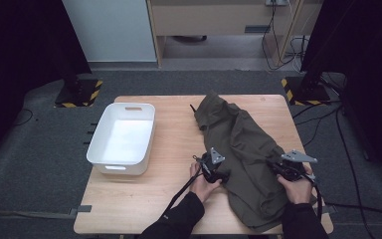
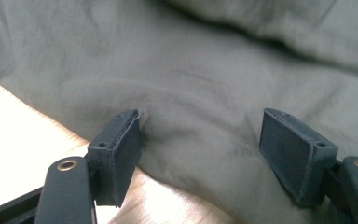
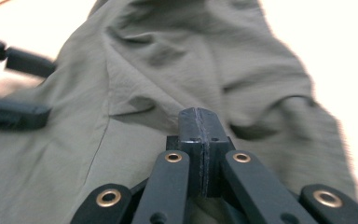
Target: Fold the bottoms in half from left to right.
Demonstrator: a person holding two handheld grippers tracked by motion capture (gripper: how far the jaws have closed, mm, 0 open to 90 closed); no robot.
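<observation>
An olive green garment (image 1: 238,144) lies crumpled across the right half of the wooden table (image 1: 174,124). My left gripper (image 1: 225,174) is at the garment's left edge near the front. In the left gripper view the left gripper (image 2: 200,144) stands open, with the garment (image 2: 191,70) spread under and between the jaws and the pads apart from it. My right gripper (image 1: 277,169) rests on the garment's right side. Seen in its own view, the right gripper (image 3: 199,116) is shut, and the garment (image 3: 168,56) puckers into creases at its tip. The left gripper (image 3: 21,88) appears farther off at the left.
A white plastic bin (image 1: 95,139) with nothing in it stands on the table's left side. Bare wood lies between the bin and the garment. Black cables trail from both grippers toward the front edge. Dark stands and cables sit on the floor beyond the table.
</observation>
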